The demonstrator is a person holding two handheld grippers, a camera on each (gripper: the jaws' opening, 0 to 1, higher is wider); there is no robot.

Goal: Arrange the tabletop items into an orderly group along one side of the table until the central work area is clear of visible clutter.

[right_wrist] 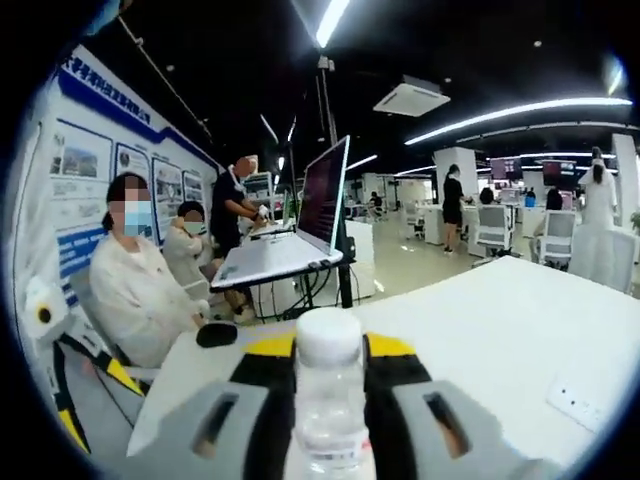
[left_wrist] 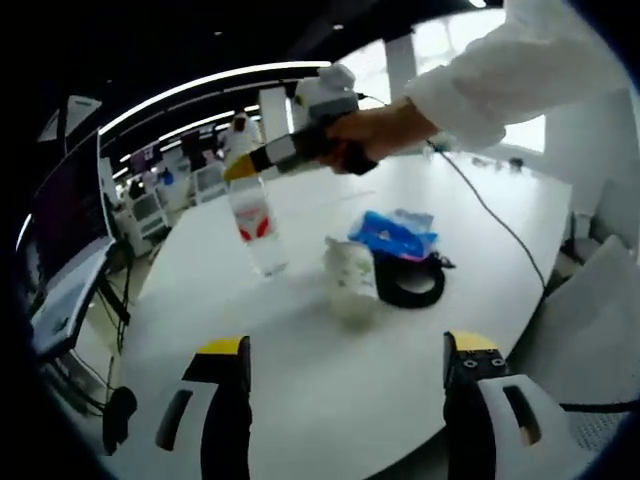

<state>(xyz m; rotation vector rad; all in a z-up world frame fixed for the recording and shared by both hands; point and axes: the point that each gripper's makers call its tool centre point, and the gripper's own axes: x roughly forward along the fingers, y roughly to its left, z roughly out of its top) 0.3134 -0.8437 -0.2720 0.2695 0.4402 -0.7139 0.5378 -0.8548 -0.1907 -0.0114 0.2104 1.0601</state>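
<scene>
A clear water bottle (left_wrist: 256,222) with a red label and white cap (right_wrist: 328,338) stands nearly upright at the table's middle. My right gripper (left_wrist: 243,168) (right_wrist: 328,352), held by a hand (left_wrist: 375,130), is shut on its neck. I cannot tell whether its base touches the table. A small pale cup (left_wrist: 352,280) stands just right of the bottle. A blue packet (left_wrist: 392,235) and a black ring-shaped strap (left_wrist: 408,282) lie behind the cup. My left gripper (left_wrist: 345,375) is open and holds nothing, low over the near table edge, short of the cup.
The white table (left_wrist: 330,400) is rounded at its edge. A black cable (left_wrist: 490,215) runs across its far right side, and a wall socket plate (right_wrist: 575,400) lies on it. A laptop on a stand (right_wrist: 300,235) and seated people (right_wrist: 135,290) are beyond the far edge.
</scene>
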